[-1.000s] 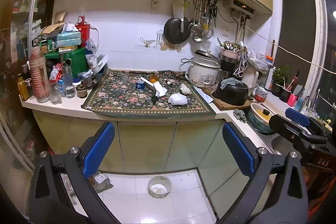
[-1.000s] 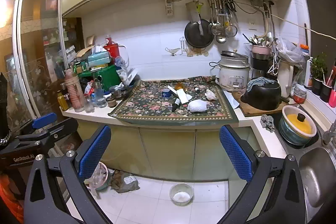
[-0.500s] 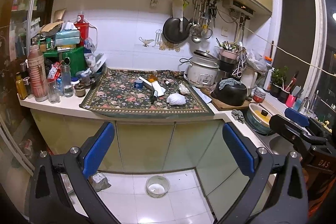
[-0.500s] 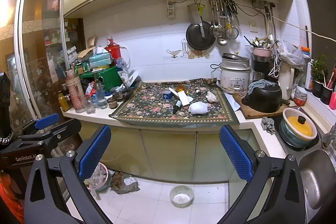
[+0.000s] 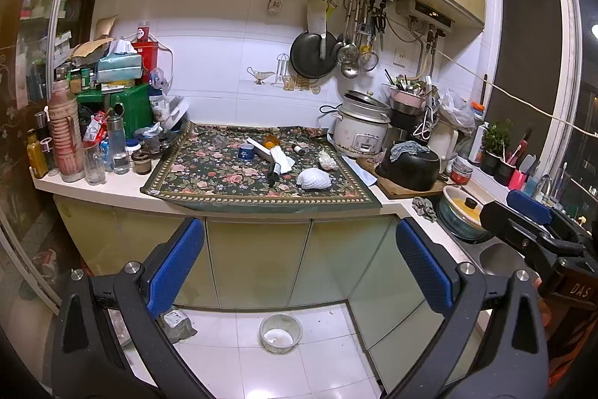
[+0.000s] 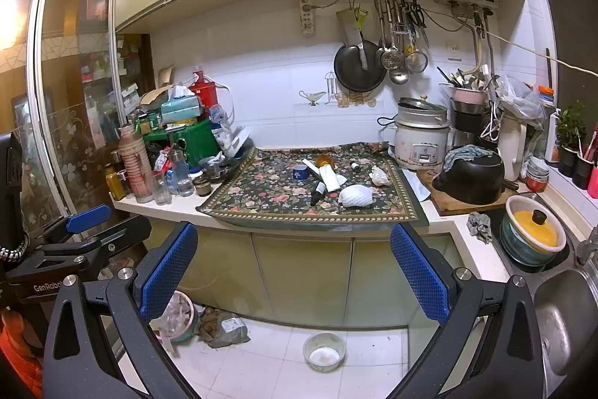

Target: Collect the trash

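Note:
A floral cloth (image 5: 224, 182) covers the counter ahead. On it lie a white foam fruit net (image 5: 314, 179), a crumpled white tissue (image 5: 328, 159), a white tube (image 5: 278, 161), a small dark bottle (image 5: 272, 175) and a blue tin (image 5: 246, 151). The same net (image 6: 355, 195), tissue (image 6: 379, 175) and tube (image 6: 330, 176) show in the right wrist view. My left gripper (image 5: 299, 264) is open and empty, well short of the counter. My right gripper (image 6: 295, 268) is open and empty too, at about the same distance.
Bottles and jars (image 5: 71, 144) crowd the counter's left end. A rice cooker (image 5: 360, 133), a black pot (image 5: 409, 167) and a sink (image 6: 564, 316) stand on the right. A small bowl (image 5: 281, 331) and a bag (image 6: 224, 324) lie on the tiled floor.
Both grippers have drifted slightly, so the counter shifts a little in each view. Both stay open and empty. Nothing on the counter has moved.

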Demonstrator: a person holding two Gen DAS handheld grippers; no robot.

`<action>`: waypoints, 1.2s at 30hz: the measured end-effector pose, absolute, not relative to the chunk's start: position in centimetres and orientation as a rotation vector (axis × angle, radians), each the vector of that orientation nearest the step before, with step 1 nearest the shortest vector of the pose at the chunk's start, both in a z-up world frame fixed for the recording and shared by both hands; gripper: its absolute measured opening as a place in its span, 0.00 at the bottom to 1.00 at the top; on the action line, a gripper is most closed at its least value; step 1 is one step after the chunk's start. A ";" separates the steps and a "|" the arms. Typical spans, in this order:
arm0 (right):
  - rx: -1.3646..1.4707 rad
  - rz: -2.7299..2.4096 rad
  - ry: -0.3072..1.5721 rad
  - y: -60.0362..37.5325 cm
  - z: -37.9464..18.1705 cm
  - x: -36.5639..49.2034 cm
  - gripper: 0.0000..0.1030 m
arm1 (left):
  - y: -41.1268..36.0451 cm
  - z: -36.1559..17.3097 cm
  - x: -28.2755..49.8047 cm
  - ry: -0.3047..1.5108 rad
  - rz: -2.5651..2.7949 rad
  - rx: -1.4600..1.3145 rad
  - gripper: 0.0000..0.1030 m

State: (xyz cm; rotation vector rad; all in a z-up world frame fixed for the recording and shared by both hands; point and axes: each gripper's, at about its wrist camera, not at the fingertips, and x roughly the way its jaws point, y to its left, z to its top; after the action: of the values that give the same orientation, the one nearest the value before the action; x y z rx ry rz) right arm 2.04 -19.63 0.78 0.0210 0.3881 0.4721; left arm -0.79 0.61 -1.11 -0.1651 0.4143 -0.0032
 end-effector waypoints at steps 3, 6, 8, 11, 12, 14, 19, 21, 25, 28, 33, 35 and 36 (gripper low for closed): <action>0.023 0.471 0.389 -19.6 0.8 2.1 1.00 | 0.8 -1.0 -0.5 0.415 -0.006 -0.167 1.00; 0.023 0.471 0.388 -19.6 0.7 2.0 1.00 | 0.8 -1.0 -0.5 0.415 -0.005 -0.166 1.00; 0.025 0.472 0.390 -19.6 0.6 2.0 1.00 | 0.8 -1.0 -0.5 0.415 -0.006 -0.166 1.00; 0.029 0.472 0.392 -19.4 0.6 2.0 1.00 | 0.9 -0.9 -0.3 0.417 -0.003 -0.164 1.00; 0.029 0.471 0.393 -19.3 0.6 1.9 1.00 | 1.0 -0.9 -0.1 0.419 -0.003 -0.164 1.00; 0.027 0.472 0.392 -19.5 0.5 2.0 1.00 | 1.1 -0.9 0.1 0.420 -0.004 -0.166 1.00; 0.028 0.473 0.396 -19.4 0.5 2.1 1.00 | 1.3 -1.0 0.2 0.422 -0.002 -0.164 1.00; 0.030 0.475 0.398 -19.3 0.5 2.2 1.00 | 1.5 -0.9 0.4 0.421 -0.003 -0.164 1.00; 0.029 0.475 0.396 -19.2 0.4 2.3 1.00 | 1.9 -0.8 1.3 0.421 0.012 -0.161 1.00; 0.023 0.478 0.395 -18.9 0.4 3.0 1.00 | 1.8 -0.9 2.1 0.421 0.024 -0.164 1.00; 0.023 0.493 0.405 -19.4 0.2 4.5 1.00 | 0.8 -1.2 2.9 0.422 0.045 -0.156 1.00; 0.028 0.494 0.408 -19.8 0.2 5.0 1.00 | 0.4 -1.3 3.4 0.424 0.057 -0.150 1.00; 0.030 0.494 0.408 -20.1 0.1 5.3 1.00 | 0.4 -1.4 3.8 0.425 0.059 -0.151 1.00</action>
State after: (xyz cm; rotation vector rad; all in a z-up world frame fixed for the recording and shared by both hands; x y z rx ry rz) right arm 5.33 -20.10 0.14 0.0300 0.4084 0.4938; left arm 3.81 0.45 -1.37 -0.1513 0.4251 0.0585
